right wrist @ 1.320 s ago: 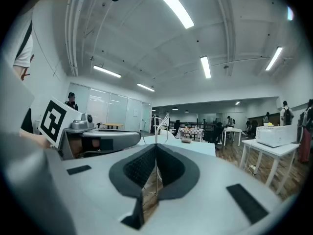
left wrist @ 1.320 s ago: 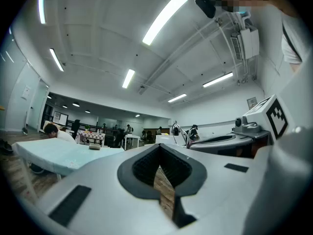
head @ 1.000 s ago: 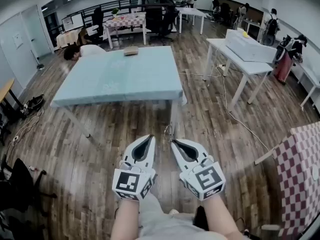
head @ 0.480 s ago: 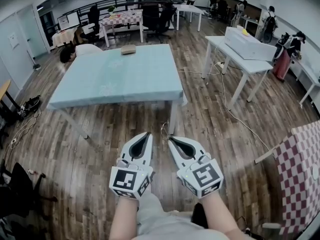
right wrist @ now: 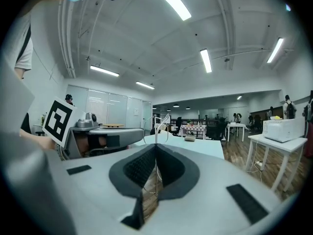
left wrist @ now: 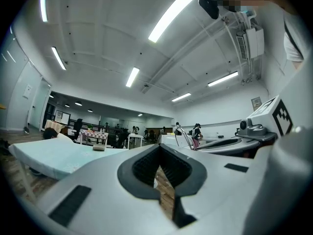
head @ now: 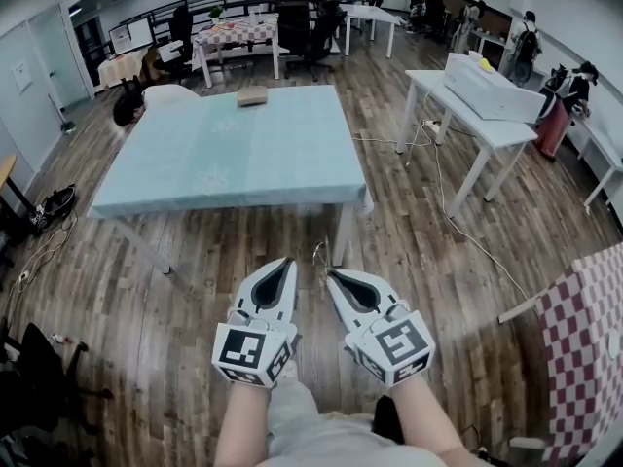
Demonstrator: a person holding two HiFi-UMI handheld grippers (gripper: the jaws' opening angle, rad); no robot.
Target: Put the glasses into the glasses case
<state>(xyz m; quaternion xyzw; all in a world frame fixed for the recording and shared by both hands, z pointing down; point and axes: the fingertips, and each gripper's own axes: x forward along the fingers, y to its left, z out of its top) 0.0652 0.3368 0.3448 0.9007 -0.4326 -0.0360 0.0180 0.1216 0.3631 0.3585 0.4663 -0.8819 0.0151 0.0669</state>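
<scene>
A chair (head: 39, 377) stands on the floor (head: 146, 300) at the far left. The near edge of the blue table (head: 234, 154) lies well ahead of both grippers, with bare floor between. The case (head: 252, 95) sits near the table's far edge. The left gripper (head: 284, 264) is closed and empty. Just beside it, the right gripper (head: 331, 276) is clamped on the wire glasses (head: 318, 254), which stick out past its tips. A strip of floor crossed by a cable (head: 443, 202) parts the blue table from a white table (head: 487, 125).
</scene>
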